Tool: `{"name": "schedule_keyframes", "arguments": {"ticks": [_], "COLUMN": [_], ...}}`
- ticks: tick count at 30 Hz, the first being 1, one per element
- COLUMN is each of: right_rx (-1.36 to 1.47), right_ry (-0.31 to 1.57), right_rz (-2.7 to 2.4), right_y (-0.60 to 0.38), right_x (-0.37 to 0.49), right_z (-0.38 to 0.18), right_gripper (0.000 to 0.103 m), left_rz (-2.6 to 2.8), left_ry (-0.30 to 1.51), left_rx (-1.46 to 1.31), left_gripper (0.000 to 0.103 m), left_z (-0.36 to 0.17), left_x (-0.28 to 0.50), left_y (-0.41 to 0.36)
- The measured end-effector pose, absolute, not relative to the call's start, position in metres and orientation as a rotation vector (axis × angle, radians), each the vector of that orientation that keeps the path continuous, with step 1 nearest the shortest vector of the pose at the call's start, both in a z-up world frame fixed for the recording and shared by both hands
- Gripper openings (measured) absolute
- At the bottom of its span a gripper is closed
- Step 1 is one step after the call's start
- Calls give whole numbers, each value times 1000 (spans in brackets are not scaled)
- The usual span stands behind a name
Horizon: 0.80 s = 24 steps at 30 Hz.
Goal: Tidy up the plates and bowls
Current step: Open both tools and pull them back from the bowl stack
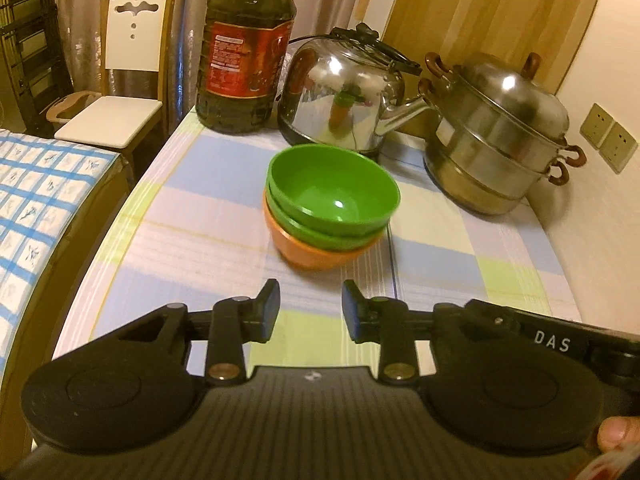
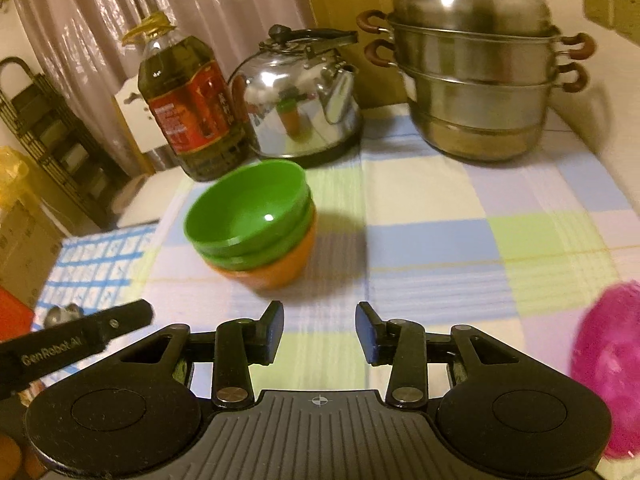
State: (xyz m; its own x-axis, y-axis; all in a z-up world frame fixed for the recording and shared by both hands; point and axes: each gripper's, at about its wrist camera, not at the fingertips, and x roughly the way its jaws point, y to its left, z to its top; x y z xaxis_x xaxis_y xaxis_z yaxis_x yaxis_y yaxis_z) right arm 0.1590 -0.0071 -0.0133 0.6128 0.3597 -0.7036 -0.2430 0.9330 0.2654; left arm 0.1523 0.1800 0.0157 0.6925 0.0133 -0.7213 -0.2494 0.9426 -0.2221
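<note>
bowl stack [image 1: 328,208] nested, mid-table | left gripper [image 1: 310,306] and right gripper [image 2: 320,330] both part-open, empty | next: fetch pink plate [image 2: 608,384] near right, grip rim squarely

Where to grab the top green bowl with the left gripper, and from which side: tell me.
Take the top green bowl by its rim, probably at the near edge, one finger inside and one outside the wall. The left gripper is open, empty and in line with it. The bowl sits upright, nested in another green bowl and the orange bowl, so only its rim stands clear. Come from above, then lift straight up.
</note>
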Motion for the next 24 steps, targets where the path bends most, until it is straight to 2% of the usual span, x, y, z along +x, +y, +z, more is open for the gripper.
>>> {"name": "schedule_keyframes", "arguments": {"ticks": [15,24], "right_rx": [117,146], "right_ry": [842,881], "right_rz": [164,111], "right_y": [-81,-119], "right_x": [43,4], "right_z": [-28,-43], "right_gripper": [46,47], "left_rz": [83,9], "left_ry": [784,856], "left_rx": [-226,-239], "left_gripper": [40,41], "left_z": [14,-3], "left_x": [68,50], "left_y": [113,79]}}
